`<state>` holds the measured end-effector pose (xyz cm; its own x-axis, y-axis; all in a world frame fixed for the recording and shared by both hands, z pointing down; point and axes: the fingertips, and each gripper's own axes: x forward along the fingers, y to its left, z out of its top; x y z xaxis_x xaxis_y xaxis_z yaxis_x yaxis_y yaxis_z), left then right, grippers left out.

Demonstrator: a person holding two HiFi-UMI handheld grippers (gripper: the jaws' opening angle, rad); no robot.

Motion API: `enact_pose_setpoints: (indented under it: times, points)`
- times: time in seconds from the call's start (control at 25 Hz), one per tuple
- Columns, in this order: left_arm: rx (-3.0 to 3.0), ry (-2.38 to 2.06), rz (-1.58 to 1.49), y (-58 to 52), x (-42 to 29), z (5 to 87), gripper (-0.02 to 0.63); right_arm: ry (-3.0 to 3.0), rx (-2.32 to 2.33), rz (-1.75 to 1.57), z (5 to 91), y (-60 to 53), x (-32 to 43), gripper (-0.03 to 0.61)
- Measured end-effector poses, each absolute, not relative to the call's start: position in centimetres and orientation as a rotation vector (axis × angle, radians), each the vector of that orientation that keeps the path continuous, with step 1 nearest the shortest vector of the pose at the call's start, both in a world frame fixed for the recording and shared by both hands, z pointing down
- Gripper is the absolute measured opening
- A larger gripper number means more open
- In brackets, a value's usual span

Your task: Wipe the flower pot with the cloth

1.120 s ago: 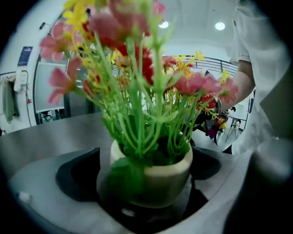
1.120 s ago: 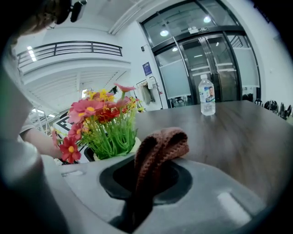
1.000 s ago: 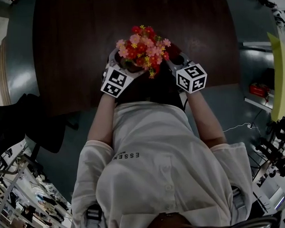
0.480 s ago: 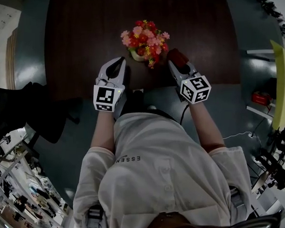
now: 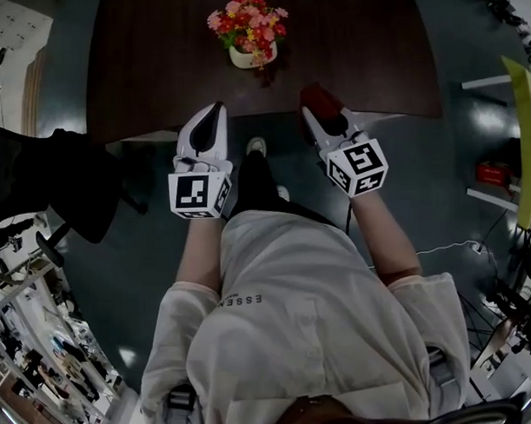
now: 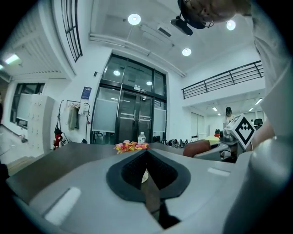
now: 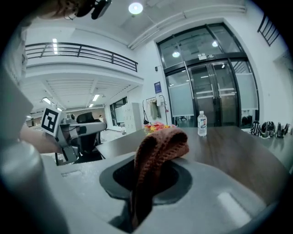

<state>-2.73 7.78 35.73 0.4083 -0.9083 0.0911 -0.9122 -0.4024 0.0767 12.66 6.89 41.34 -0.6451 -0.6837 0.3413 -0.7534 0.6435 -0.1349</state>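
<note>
The white flower pot (image 5: 243, 56) with pink and red flowers (image 5: 246, 19) stands upright near the far middle of the dark wooden table (image 5: 139, 72). Both grippers hang in front of the table's near edge, well apart from the pot. My left gripper (image 5: 208, 116) is shut with nothing in it; in the left gripper view its jaws (image 6: 146, 154) meet, with the flowers (image 6: 131, 146) beyond them. My right gripper (image 5: 317, 103) is shut on a reddish-brown knitted cloth (image 7: 158, 146), which bulges over the jaws and hides the pot. The flowers (image 7: 157, 126) show just above the cloth.
A clear water bottle (image 7: 202, 123) stands at the table's far side. A black chair (image 5: 60, 183) sits left of the person, and shelves with a red item (image 5: 486, 169) are at the right. The person's shoe (image 5: 256, 146) shows below the table edge.
Both grippers have drawn back from either side of the pot, off the table toward the person. The left jaws, wide before, are now shut. The pot stays on the table.
</note>
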Motion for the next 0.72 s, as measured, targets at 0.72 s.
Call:
enact_pose_setpoints:
  times: [0.72]
  points:
    - [2.593, -1.699, 0.011, 19.6, -0.1, 32.0, 0.015, -2.631, 1.274, 0.248, 37.4, 17.8, 14.1, 0.046]
